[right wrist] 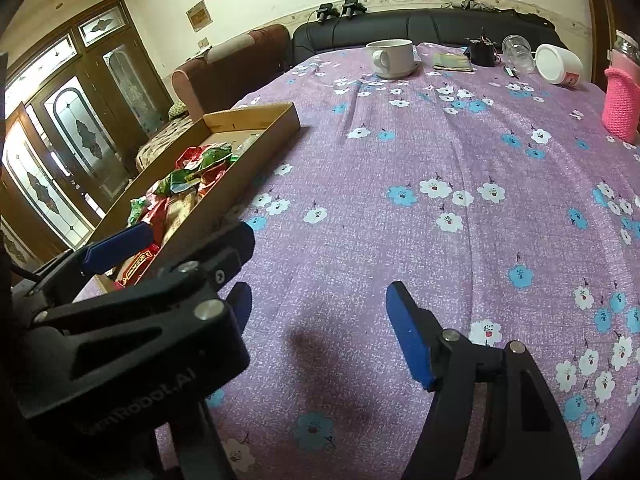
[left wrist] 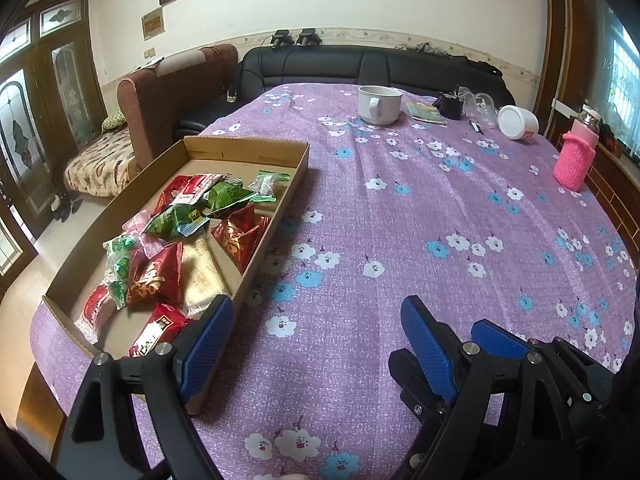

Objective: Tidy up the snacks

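A shallow cardboard box (left wrist: 248, 144) (right wrist: 256, 114) lies at the left side of the table. It holds several red, green and beige snack packets (left wrist: 180, 248) (right wrist: 188, 184). In the left wrist view my left gripper (left wrist: 318, 304) hangs open over the purple floral cloth (left wrist: 360, 220), its left finger beside the box's near corner. Nothing is between its pads. My right gripper (right wrist: 320, 292) is open too, over bare cloth just right of the left one, and holds nothing. One of its blue fingers (left wrist: 500, 336) shows at the lower right. The left gripper's black body hides part of its left finger.
At the far end of the table stand a white mug (left wrist: 378, 104) (right wrist: 394, 58), a booklet, a small black object, a clear cup and a white jar (left wrist: 518, 122) on its side. A bottle in a pink knitted sleeve (left wrist: 574, 160) stands at the right edge. Sofas lie beyond.
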A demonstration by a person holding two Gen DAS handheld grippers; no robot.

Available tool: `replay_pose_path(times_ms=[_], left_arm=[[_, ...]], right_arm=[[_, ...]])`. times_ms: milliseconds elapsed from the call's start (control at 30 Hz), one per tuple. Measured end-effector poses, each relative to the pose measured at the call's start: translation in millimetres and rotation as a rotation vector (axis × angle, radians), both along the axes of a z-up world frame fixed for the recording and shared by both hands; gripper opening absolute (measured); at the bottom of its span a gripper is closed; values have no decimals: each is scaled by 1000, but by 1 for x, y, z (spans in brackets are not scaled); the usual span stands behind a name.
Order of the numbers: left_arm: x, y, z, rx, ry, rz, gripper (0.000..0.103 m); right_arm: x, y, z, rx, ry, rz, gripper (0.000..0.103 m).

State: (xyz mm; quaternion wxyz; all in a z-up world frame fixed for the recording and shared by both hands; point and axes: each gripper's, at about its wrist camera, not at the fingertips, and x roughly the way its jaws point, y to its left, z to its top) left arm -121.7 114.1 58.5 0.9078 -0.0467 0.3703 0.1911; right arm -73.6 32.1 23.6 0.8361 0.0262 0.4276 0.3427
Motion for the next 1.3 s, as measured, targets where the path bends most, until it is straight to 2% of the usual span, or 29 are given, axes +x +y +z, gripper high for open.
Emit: replay_pose_path(times_ms=[233,367,500,567,633,700,733,867,967,1033,1167,1233,1300], left_arm=[[-1,1,-2,-24,10,-8,86],[-15,14,21,-22,-63,-3,85],[-32,76,55,21,-130,122,85],[-37,117,66,56,-127,214,85],[-39,157,72,127,-100,285,85],[-34,193,68,182,-58,331,85],[-31,210,63,183,-35,340,85],[-18,270,39,64,-2,399,85],[-3,287,28,57,9,416,85],[7,294,23,58,12,404,85],[25,294,16,92,48,372,85],[32,303,11,65,86,369,85],[34,309,10,35,108,373,85]], right_arm=[[0,0,0,-2,-5,2,71],[2,-1,-1,5,9,-5,71],[4,-4,-3,10,29,-21,71],[3,-4,-4,11,27,-22,71],[3,-3,-4,6,24,-20,71],[3,-2,-4,2,26,-20,71],[4,-2,-5,0,26,-19,71],[8,7,12,27,13,6,71],[20,34,43,97,4,88,73],[32,63,51,74,14,134,74],[53,119,47,23,45,163,74],[62,143,38,-19,68,170,74],[67,158,27,-60,82,176,69]])
